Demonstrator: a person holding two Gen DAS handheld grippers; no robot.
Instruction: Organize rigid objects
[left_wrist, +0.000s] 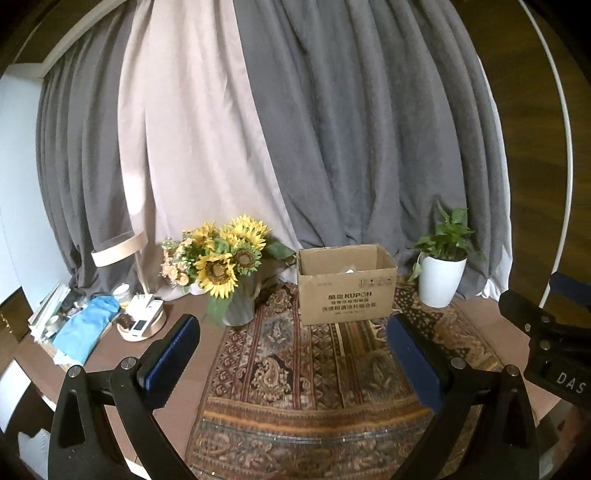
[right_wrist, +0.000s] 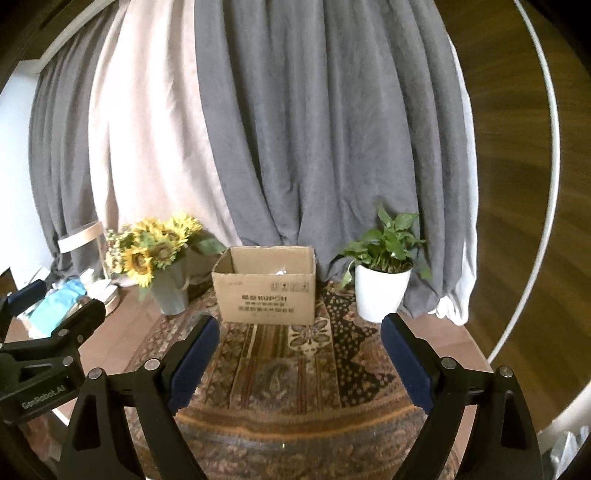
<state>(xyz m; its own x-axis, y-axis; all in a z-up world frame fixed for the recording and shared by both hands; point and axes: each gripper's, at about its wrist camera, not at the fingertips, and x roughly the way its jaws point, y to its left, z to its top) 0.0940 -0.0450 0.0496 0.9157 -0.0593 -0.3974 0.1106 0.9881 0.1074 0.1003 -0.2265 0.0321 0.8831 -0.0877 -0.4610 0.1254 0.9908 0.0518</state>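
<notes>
Both grippers' fingers spread, empty; cardboard box (left_wrist: 345, 284) well ahead, between them.

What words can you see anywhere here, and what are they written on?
"KUPOH": printed on the front of the open brown cardboard box; in the right wrist view it is less sharp.
Chinese lines and small symbols on that box: too blurred to read.
"DAS": on the black right hand-held gripper, cut off at the picture edge.
"GenRobot.AI": on the black left hand-held gripper.
</notes>
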